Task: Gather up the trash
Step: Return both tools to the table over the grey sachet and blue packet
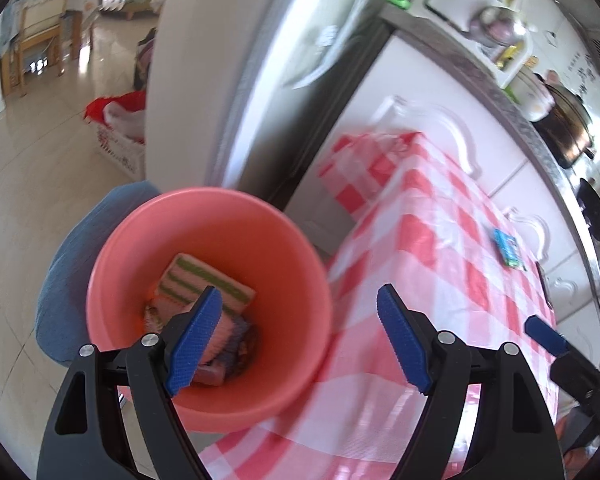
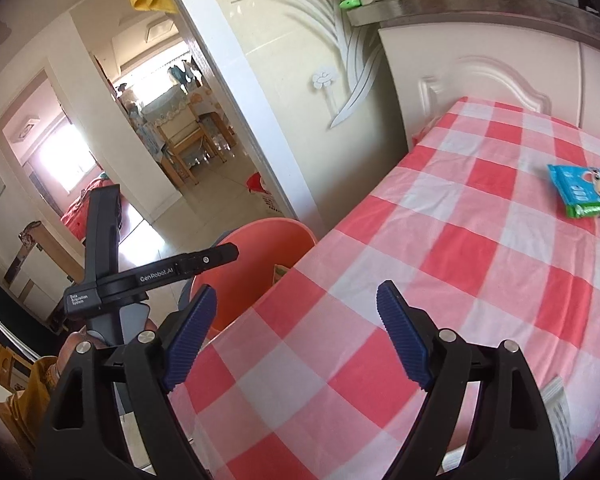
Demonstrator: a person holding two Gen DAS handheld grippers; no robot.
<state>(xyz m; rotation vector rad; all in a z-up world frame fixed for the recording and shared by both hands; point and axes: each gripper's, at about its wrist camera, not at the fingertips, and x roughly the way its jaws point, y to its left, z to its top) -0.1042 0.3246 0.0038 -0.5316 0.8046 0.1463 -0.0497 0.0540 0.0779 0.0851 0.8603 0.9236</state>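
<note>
A pink bin (image 1: 208, 304) stands beside the table's edge, on a blue stool (image 1: 66, 280). Inside it lie a green-striped packet (image 1: 204, 284) and other wrappers. My left gripper (image 1: 296, 336) is open and empty, hovering above the bin's rim. A blue and green packet (image 1: 509, 249) lies on the red-checked tablecloth (image 1: 432, 248). In the right wrist view, my right gripper (image 2: 296, 336) is open and empty above the tablecloth (image 2: 440, 264), with the packet (image 2: 584, 191) far ahead to the right. The bin (image 2: 256, 264) shows past the table's left edge, with the left gripper body (image 2: 148, 276) over it.
White kitchen cabinets (image 2: 480, 80) and a counter with a rack and pots (image 1: 496, 24) run behind the table. A sliding glass door (image 2: 236, 92) opens onto a tiled floor (image 1: 32, 184) with a white basket (image 1: 120, 140) and a wooden chair (image 2: 188, 136).
</note>
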